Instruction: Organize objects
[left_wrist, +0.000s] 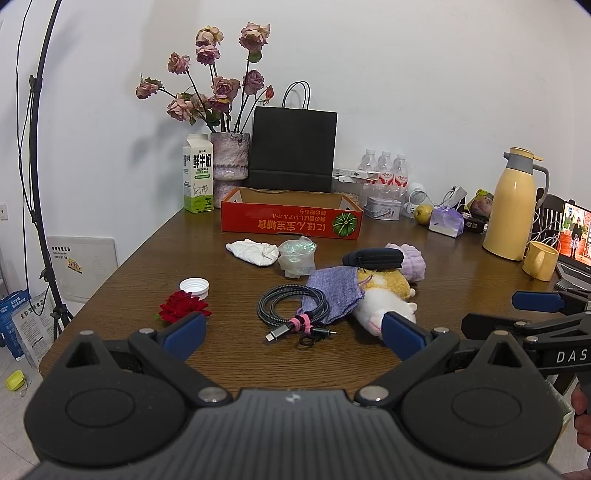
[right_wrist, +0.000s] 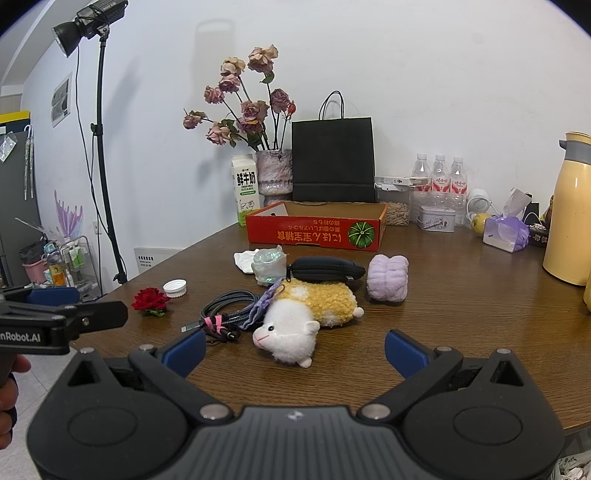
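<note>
- My left claw (left_wrist: 293, 334) hangs low over the near edge of the counter (left_wrist: 207, 254), blue pads spread wide with nothing between them.
- My right claw (right_wrist: 295, 349) is spread just as wide and also holds nothing; it sits just short of the plush hamster (right_wrist: 306, 317).
- The plush hamster lies on its side mid-counter, white face toward me, yellow back toward the wall.
- A black zip pouch (right_wrist: 325, 268) rests on the hamster's back, and a lilac drawstring bag (left_wrist: 334, 293) lies against its front, partly over the coiled cable (left_wrist: 291, 308).
- The cable's plug end, tied with a pink strap, points toward me.
- A lilac fluffy roll (right_wrist: 388, 277) sits just to the right of the hamster, apart from it.
- Behind the cable I see a crumpled clear cup (left_wrist: 297, 256) and beside it a white crumpled cloth (left_wrist: 253, 252).
- To the left lie a red rose head (left_wrist: 183, 307) and, just behind it, a white bottle cap (left_wrist: 194, 287).
- The red cardboard tray (left_wrist: 291, 221) stands open further back, in front of a black paper bag (left_wrist: 293, 147); I see nothing inside it from here.
</note>
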